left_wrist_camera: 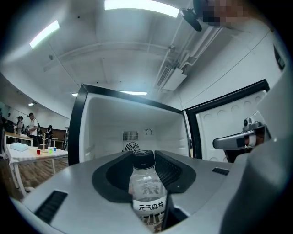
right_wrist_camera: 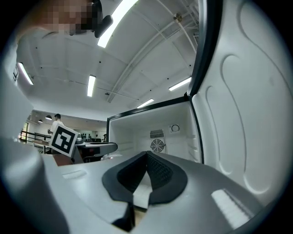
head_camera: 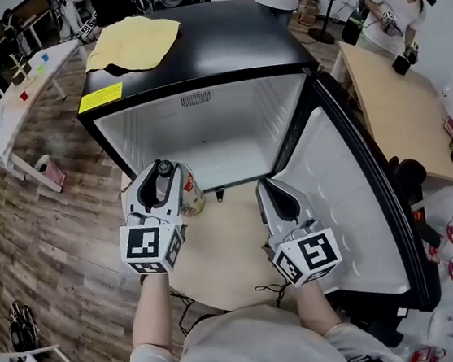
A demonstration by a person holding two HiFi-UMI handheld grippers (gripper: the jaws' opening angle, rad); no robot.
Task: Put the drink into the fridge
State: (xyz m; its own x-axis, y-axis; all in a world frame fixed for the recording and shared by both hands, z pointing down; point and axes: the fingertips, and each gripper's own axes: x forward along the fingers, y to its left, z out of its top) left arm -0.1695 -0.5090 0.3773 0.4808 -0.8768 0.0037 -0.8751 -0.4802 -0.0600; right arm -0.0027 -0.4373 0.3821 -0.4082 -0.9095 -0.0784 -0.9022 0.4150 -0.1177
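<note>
The drink is a clear bottle (head_camera: 189,194) with a black cap and a printed label, seen close up as the bottle (left_wrist_camera: 146,189) in the left gripper view. My left gripper (head_camera: 164,172) is shut on it, with a dark pad on either side of the neck, and holds it upright just in front of the fridge's opening. The black fridge (head_camera: 204,134) stands open, showing a white inside and a vent on the back wall (left_wrist_camera: 130,137). My right gripper (head_camera: 267,187) hangs beside the left one, near the door, with its tips touching and nothing between them.
The fridge door (head_camera: 340,203) is swung wide to the right. A yellow cloth (head_camera: 134,41) lies on the fridge top. A light wooden board (head_camera: 219,255) lies under the grippers. A wooden table (head_camera: 402,109) stands at the right, white tables (head_camera: 16,99) at the left, and people at the back.
</note>
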